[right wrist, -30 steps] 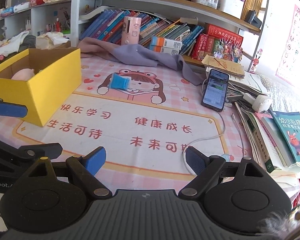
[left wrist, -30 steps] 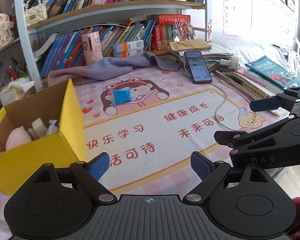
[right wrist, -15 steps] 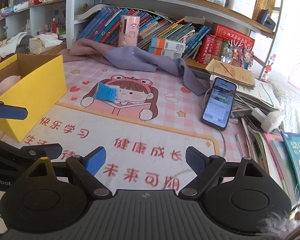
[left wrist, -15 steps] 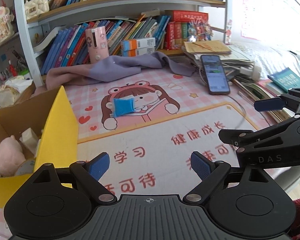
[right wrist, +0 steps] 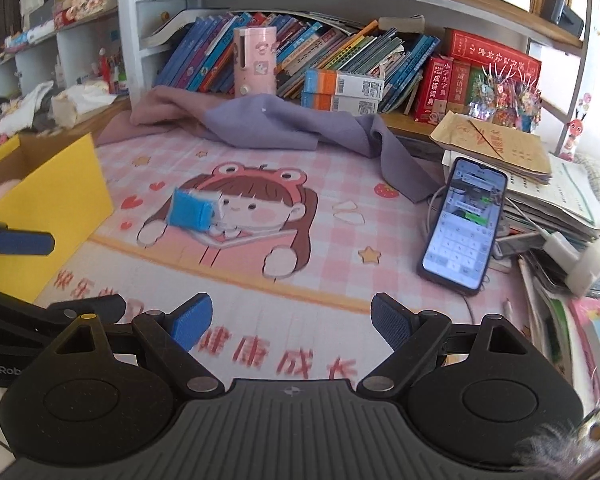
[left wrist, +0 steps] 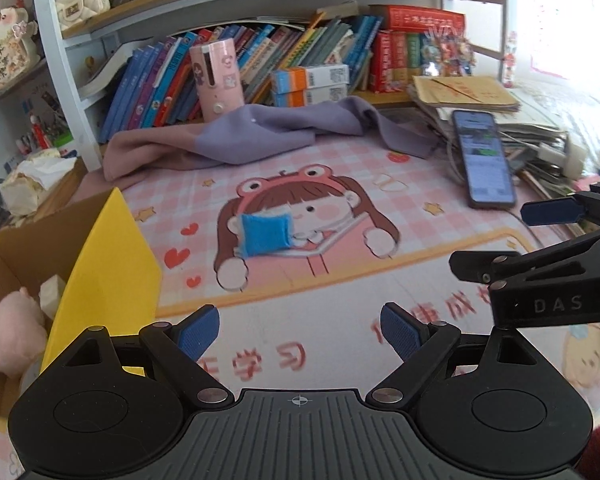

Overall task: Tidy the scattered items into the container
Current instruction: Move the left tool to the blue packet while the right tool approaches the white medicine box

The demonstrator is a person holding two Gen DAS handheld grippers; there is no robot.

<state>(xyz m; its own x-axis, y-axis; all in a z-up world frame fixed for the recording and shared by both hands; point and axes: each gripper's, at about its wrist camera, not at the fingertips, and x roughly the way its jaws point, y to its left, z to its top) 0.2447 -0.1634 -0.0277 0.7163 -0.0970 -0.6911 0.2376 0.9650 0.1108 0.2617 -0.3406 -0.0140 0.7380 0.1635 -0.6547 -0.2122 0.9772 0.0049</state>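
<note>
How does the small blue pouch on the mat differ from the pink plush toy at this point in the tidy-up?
The blue pouch lies out on the cartoon mat, not yet tidied; the pink plush toy already sits inside the yellow box. The pouch is flat and roughly rectangular; the plush is rounded. The pouch is bright blue, the plush pale pink. Neither is touched by a claw: the left claw and the right claw are both open and empty.

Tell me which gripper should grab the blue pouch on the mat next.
Left, probably. The blue pouch lies almost straight ahead of the open left gripper, with the yellow box on its left. From the open right gripper, it sits off left.
</note>
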